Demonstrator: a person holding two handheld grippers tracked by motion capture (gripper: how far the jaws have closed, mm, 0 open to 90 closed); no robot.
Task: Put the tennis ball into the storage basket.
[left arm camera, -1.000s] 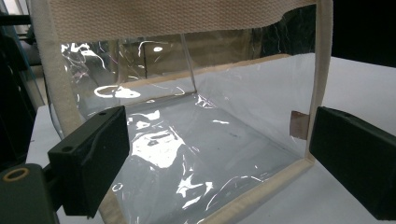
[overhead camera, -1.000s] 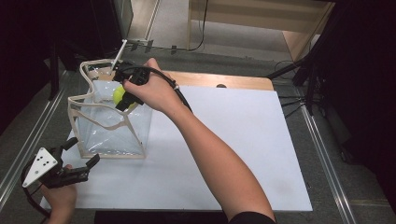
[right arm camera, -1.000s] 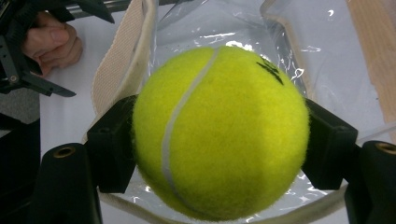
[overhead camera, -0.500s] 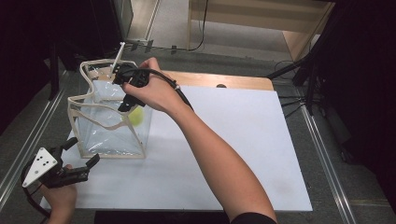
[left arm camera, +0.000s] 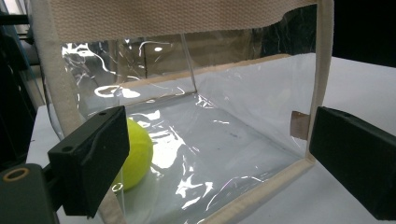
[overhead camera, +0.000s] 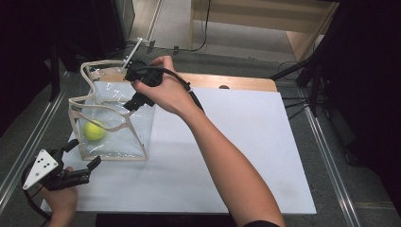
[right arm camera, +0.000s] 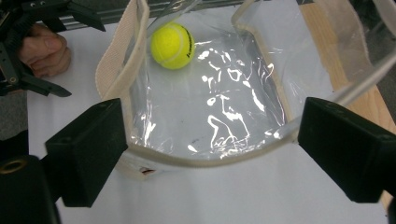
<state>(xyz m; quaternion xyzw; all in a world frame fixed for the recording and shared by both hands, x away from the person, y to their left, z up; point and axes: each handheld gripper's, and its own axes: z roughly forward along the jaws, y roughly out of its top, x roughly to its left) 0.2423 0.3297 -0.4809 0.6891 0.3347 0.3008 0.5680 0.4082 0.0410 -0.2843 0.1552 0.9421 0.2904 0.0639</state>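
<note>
Tennis ball [overhead camera: 94, 130] now inside bag [overhead camera: 118, 142]

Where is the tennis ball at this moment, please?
The tennis ball lies on the floor of the clear bag at the table's left in the high view, near the corner closest to the left gripper.

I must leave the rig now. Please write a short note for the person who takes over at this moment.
Right gripper: open, holding nothing, above the clear bag's opening.
Left gripper: open, beside the bag's near corner, not touching it.
Tennis ball: on the bag's floor, in a corner.
Done: ball is in the bag.
Left: probably withdraw the right gripper; the bag's straps are still loose.
</note>
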